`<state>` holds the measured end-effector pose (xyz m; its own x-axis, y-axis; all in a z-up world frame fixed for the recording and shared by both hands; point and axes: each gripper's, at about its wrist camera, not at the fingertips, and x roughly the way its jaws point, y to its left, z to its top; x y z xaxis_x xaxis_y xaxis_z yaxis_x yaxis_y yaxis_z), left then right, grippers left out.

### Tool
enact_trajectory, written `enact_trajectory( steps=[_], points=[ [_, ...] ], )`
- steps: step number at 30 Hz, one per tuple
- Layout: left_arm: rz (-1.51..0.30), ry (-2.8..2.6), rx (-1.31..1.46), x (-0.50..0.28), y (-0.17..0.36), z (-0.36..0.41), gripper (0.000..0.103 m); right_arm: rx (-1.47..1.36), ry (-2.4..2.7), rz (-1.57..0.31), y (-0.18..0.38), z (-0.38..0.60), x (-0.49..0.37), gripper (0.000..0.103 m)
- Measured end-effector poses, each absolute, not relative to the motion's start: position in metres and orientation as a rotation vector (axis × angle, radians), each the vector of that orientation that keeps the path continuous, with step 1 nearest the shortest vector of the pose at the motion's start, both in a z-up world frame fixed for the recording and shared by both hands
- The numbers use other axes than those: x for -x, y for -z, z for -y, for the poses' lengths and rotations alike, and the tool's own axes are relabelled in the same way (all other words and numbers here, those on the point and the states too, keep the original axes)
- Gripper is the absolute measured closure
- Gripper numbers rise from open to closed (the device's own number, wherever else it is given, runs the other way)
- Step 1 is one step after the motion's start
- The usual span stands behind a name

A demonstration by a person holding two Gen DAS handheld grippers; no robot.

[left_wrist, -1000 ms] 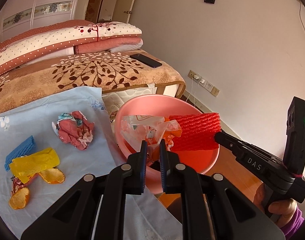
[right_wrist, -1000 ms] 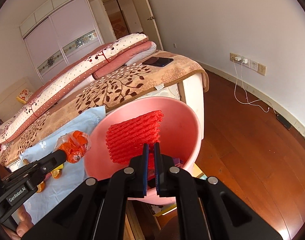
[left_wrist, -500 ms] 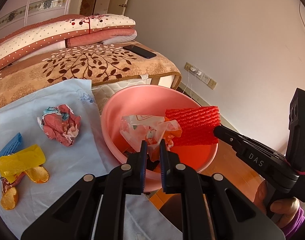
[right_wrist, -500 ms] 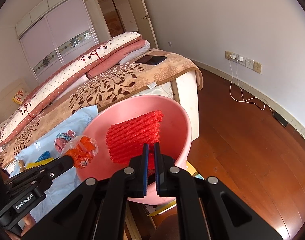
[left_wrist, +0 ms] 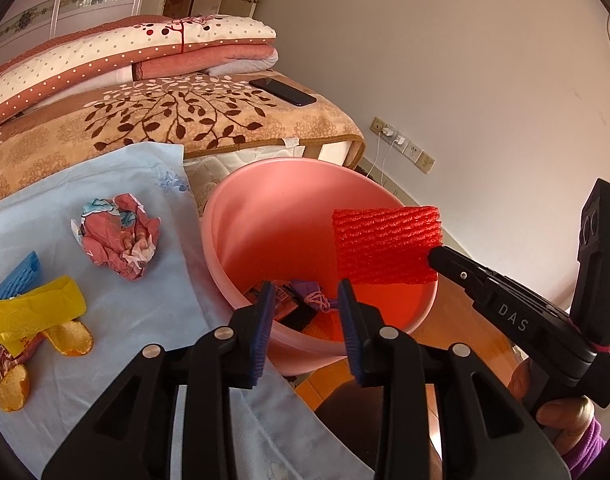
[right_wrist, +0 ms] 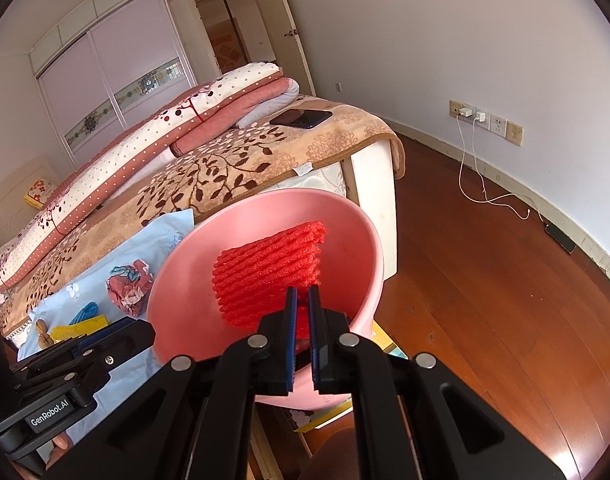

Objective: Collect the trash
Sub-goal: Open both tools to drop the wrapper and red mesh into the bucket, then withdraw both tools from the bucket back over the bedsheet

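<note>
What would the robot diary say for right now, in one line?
left gripper: open, over pink basin | right gripper: shut on red foam net above basin

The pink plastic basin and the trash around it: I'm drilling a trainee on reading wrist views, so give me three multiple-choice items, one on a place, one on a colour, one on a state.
1. Where is the crumpled pink printed paper ball?
A. on the light blue cloth
B. inside the basin
C. on the wooden floor

2. What colour is the ribbed foam net held by the right gripper?
A. yellow
B. red
C. blue

3. How does the left gripper stand?
A. shut on a wrapper
B. shut on the basin's rim
C. open and empty

Answers:
1 A: the crumpled pink printed paper ball lies on the light blue cloth, left of the pink plastic basin.
2 B: the ribbed foam net in the right gripper is red.
3 C: the left gripper has its jaws apart with nothing between them.
</note>
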<state>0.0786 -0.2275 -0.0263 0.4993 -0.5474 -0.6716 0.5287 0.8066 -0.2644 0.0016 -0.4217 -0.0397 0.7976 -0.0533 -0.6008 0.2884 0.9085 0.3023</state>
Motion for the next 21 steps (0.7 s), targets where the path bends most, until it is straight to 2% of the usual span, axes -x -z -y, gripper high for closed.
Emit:
enact_trajectory(
  steps=[2,4,6,21],
  points=[
    [-0.819,0.651,0.027,-0.078,0.025,0.227,0.070,-0.398,0.189,-0.628,0.041,0.422,-0.003,0.096],
    [-0.816,0.652,0.028,-0.076,0.024,0.226,0.070,-0.404,0.195,-0.628,0.042,0.422,-0.003,0.077],
    [-0.814,0.652,0.029,-0.075,0.023,0.224,0.070,-0.411,0.194,-0.615,0.042,0.422,-0.001,0.066],
    [-0.786,0.621,0.053,-0.068,0.013,0.202,0.070,-0.372,0.144,-0.620,0.034,0.394,-0.001,0.066]
  ],
)
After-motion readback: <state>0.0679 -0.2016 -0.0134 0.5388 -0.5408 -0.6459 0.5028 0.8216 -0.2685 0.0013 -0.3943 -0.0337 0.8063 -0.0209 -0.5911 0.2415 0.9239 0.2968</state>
